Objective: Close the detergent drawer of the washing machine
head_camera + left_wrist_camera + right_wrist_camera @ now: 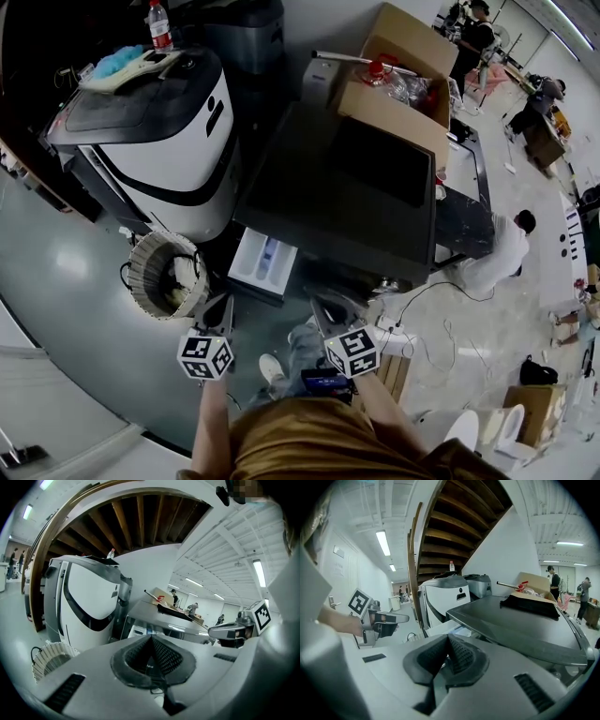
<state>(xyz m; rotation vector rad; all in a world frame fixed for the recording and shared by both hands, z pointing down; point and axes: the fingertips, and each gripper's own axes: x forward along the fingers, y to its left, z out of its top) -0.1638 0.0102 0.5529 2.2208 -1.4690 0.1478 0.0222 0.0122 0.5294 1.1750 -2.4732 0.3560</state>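
The washing machine (pixel 337 187) has a dark grey top and fills the middle of the head view. Its white detergent drawer (pixel 262 262) stands pulled out at the front left corner. My left gripper (pixel 217 314) hovers just below the drawer, shut with nothing in it. My right gripper (pixel 323 314) hangs to the drawer's right, close to the machine's front, also shut and empty. In the left gripper view the drawer (pixel 140 631) shows just beyond the closed jaw tips (pixel 151 638). In the right gripper view the drawer (pixel 452 631) lies behind the meeting jaws (pixel 447 637).
A white and black appliance (pixel 159 141) stands left of the washer, with a bottle (pixel 159 23) on top. A wicker basket (pixel 169 272) sits on the floor beside the drawer. A cardboard box (pixel 403 66) rests on the washer's far side. A person (pixel 502 248) crouches at the right, near cables.
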